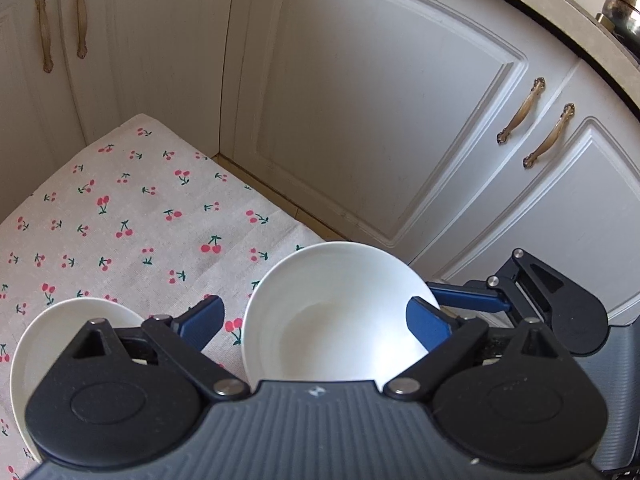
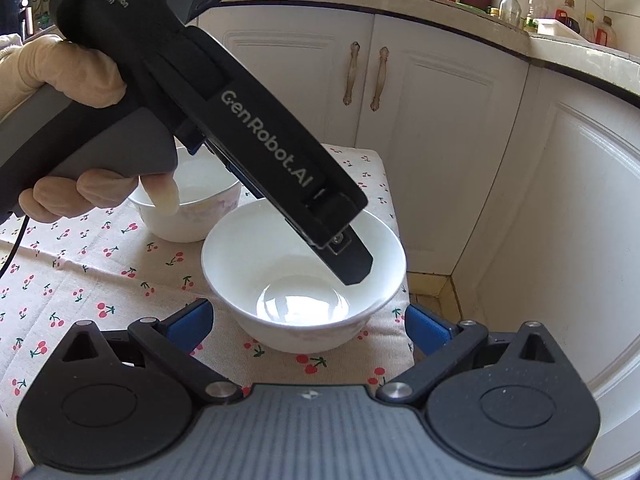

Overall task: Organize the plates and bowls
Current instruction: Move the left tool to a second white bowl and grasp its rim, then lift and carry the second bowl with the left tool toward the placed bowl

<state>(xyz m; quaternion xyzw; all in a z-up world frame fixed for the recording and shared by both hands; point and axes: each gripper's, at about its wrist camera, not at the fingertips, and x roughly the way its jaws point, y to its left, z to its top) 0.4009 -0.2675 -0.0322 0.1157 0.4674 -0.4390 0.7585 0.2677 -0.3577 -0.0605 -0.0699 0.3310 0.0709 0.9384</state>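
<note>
Straddling the near bowl [image 1: 332, 312] with your left gripper [image 1: 316, 322], you have one blue finger [image 1: 202, 320] outside the rim over the cloth [image 1: 132, 208] and the other [image 1: 430, 326] inside the bowl near its far wall, so the rim on that side sits between neither pad; the fingers are released, spread with nothing pressed between them, and the bowl rests on the tabletop unheld. From the right wrist view the same gripper body slants down into that bowl [image 2: 304, 276], its dark tip low over the glossy bottom, which reads as a wall pinch being set up: one finger in, one out, most likely to lift this bowl and nest it with its neighbour. Your right gripper [image 2: 308, 326] hangs just short of the bowl, its blue fingers [image 2: 190, 320] apart on either side of the near wall, touching nothing that I can see; it looks parked there to steady or to take over. Beyond, a second bowl [image 2: 192, 208] stands just beside the first, toward your gloved left hand [image 2: 64, 72], seemingly not touching it. In the left view that second bowl [image 1: 52, 344] is partly hidden by the gripper. Behind stand the cabinet doors [image 2: 432, 128], with bottles [image 2: 536, 4] on the worktop above.
</note>
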